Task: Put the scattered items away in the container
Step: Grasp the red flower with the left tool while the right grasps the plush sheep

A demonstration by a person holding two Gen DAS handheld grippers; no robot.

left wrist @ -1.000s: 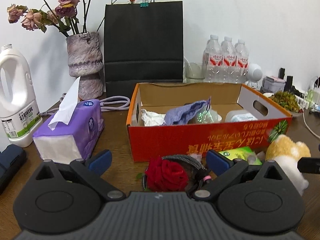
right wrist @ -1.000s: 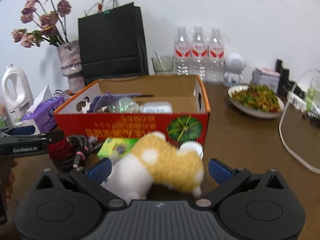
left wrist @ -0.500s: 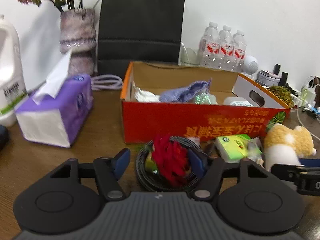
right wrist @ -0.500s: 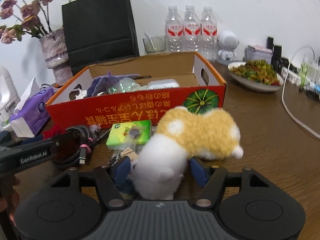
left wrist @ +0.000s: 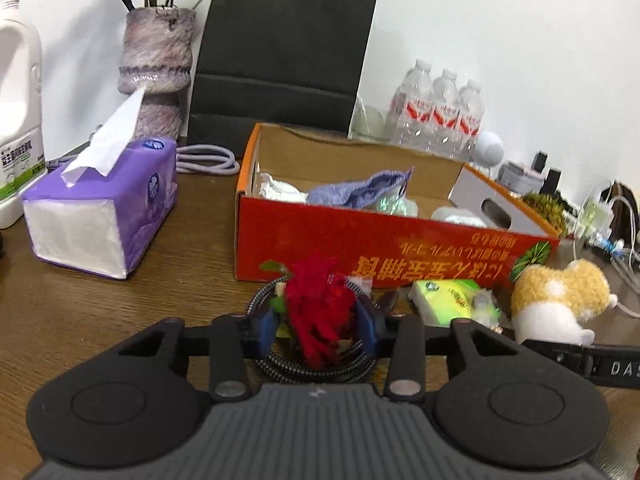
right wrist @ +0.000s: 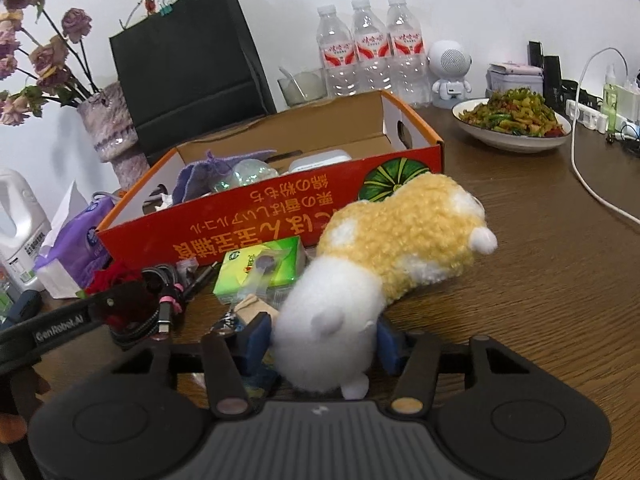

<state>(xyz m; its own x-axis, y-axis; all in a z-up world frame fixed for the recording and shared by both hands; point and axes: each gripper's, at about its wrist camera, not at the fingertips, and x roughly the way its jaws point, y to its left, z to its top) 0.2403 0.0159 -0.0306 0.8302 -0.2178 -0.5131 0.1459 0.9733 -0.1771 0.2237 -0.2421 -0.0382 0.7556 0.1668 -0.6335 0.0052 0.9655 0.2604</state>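
Note:
A red rose (left wrist: pixel 320 308) lies on a coiled black cable (left wrist: pixel 260 300) in front of the orange cardboard box (left wrist: pixel 360 240). My left gripper (left wrist: pixel 316 322) straddles the rose with its jaws closing. The right pad meets the petals and a thin gap shows at the left pad. A yellow-and-white plush toy (right wrist: pixel 400 232) lies before the box (right wrist: pixel 260 216). My right gripper (right wrist: pixel 320 340) is closing on it, and both pads press its white end. A green tissue pack (right wrist: pixel 260 264) lies between the rose and the plush.
The box holds a purple cloth (left wrist: pixel 360 192), crumpled paper and a white case. A purple tissue box (left wrist: pixel 100 216), a white jug (left wrist: pixel 18 120) and a vase (left wrist: pixel 156 64) stand left. A black bag (left wrist: pixel 280 52), water bottles (right wrist: pixel 368 48), a food dish (right wrist: pixel 512 124) and white cables (right wrist: pixel 592 184) line the back and right.
Both grippers' jaws have narrowed from wide apart. The left gripper moved in around the rose. The right gripper moved in and sank onto the plush's white end.

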